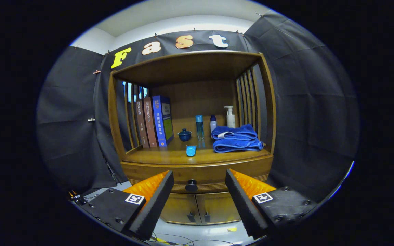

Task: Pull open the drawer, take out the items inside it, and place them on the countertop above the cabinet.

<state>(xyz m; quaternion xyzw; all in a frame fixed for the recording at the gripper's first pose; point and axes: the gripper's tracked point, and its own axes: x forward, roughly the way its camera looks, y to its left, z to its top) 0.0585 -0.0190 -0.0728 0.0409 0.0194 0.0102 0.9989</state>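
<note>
A wooden cabinet stands ahead, its drawer (197, 176) closed under the countertop (169, 155). The drawer's round black knob (191, 186) lies between my two fingers and some way beyond their tips. My gripper (199, 176) is open with nothing between the fingers (156, 198); orange and black pads face each other. On the countertop a small blue tube (191, 150) lies near the front edge. What the drawer holds is hidden.
On the countertop: three upright books (154, 121) at left, a dark blue lidded pot (184, 135), a teal bottle (199, 126), a small bottle (213, 123), a white pump bottle (230, 117), folded blue towels (236, 138) at right. Two lower doors (198, 208) sit below the drawer.
</note>
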